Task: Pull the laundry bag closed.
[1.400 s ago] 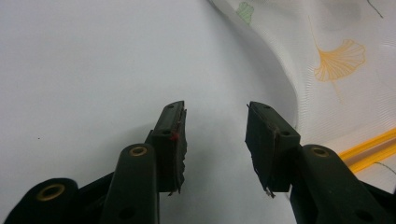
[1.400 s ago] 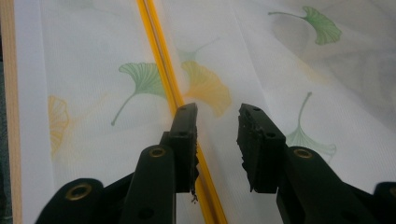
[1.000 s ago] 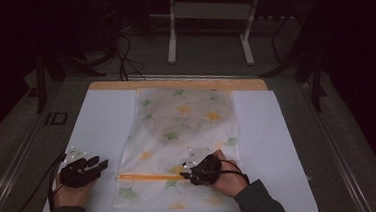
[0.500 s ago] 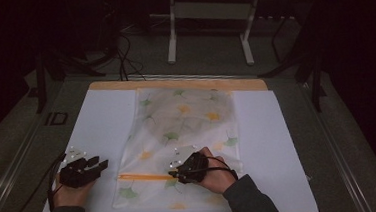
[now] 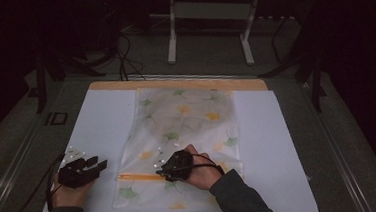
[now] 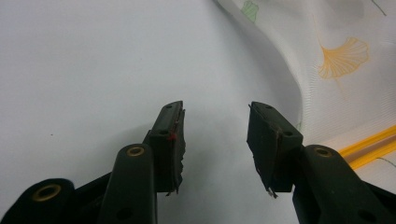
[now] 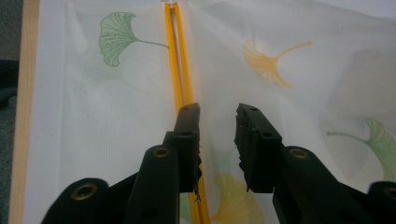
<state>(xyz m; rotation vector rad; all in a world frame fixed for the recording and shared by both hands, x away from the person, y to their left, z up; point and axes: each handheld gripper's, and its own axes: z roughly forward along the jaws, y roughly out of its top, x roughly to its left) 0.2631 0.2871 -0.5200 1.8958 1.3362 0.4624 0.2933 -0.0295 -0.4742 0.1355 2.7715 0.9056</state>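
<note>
A thin white bag [image 5: 191, 115] printed with green and yellow ginkgo leaves lies flat in the middle of the table. A yellow zip strip [image 5: 136, 177] runs across its near end. My right gripper [image 5: 161, 172] rests low on the bag at the strip, pointing left. In the right gripper view, my right gripper [image 7: 217, 116] is open, one jaw over the yellow strip [image 7: 177, 60], with only bag fabric [image 7: 289, 93] under the gap. My left gripper [image 5: 100, 165] hovers over the white sheet, left of the bag. It stands open [image 6: 215, 121], beside the bag's edge [image 6: 336, 60].
A white sheet [image 5: 102, 122] covers the wooden table [image 5: 174, 82]. Grey floor surrounds it, with a metal stand [image 5: 208, 29] behind and cables [image 5: 121, 45] at the back left. The person's hands and sleeves come in at the near edge.
My right gripper has slid left along the yellow strip, so less of the strip shows between the two grippers. The left gripper has stayed in place.
</note>
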